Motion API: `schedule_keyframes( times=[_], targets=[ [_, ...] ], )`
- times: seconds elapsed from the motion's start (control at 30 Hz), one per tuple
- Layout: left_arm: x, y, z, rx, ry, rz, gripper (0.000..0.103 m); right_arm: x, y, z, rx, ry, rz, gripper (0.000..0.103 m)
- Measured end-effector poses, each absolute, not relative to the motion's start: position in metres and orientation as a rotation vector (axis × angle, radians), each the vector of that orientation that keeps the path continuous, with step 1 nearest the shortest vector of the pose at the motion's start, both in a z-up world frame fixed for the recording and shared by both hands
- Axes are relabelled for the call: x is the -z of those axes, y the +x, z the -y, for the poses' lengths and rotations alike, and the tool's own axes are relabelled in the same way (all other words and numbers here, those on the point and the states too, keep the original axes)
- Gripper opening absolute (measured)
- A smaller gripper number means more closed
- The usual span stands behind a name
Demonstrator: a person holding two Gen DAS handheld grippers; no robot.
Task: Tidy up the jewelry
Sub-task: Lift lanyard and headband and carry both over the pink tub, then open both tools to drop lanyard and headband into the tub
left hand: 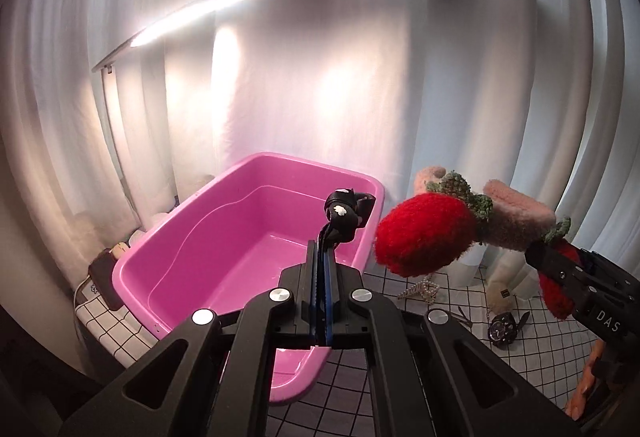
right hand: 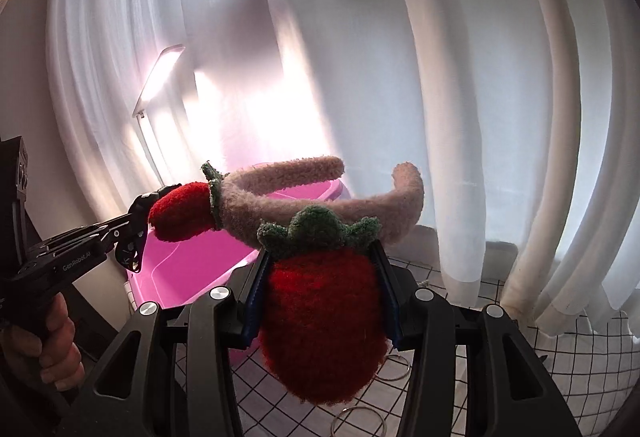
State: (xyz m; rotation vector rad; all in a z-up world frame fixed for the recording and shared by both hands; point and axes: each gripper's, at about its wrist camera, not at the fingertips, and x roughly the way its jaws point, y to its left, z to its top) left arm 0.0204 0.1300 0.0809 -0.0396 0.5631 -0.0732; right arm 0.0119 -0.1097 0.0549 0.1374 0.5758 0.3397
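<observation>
Left wrist view: the left tool has its two fingers pressed together on a small black hair accessory, which stands up from the fingertips above the open pink tub. Just to its right hangs a fuzzy headband with a red strawberry, carried by the right tool. On the checked desk beyond lie a wristwatch and a pearl clip. The likely trouble here is crowding: the strawberry sits near the black accessory, so a sideways move could knock the piece from its thin pinch and drop it outside the tub.

Right wrist view: the right tool is clamped on the headband's nearer strawberry, fingers squeezing the plush on both sides. The pink band arcs forward over the tub's rim, with the second strawberry close beside the left tool. Because the grip is on soft stuffing rather than the band, I judge the headband could swing or slip. Metal rings rest on the desk below.
</observation>
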Motion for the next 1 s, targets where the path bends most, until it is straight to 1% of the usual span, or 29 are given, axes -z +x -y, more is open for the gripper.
schedule_keyframes(
  times=[0.27,0.57,0.73,1.0],
  targets=[
    [-0.075,0.056,-0.184,-0.044,-0.053,-0.596,0.003,-0.053,0.064,0.039,-0.426,0.091,-0.612,0.045],
    [-0.036,0.102,-0.222,-0.104,-0.067,-0.693,0.003,-0.042,0.123,-0.024,-0.457,0.034,-0.682,0.045],
    [-0.016,0.125,-0.237,-0.143,-0.079,-0.761,0.003,-0.024,0.153,-0.053,-0.453,0.002,-0.746,0.045],
    [0.008,0.149,-0.254,-0.170,-0.075,-0.875,0.003,-0.001,0.183,-0.076,-0.432,-0.028,-0.849,0.045]
  ],
)
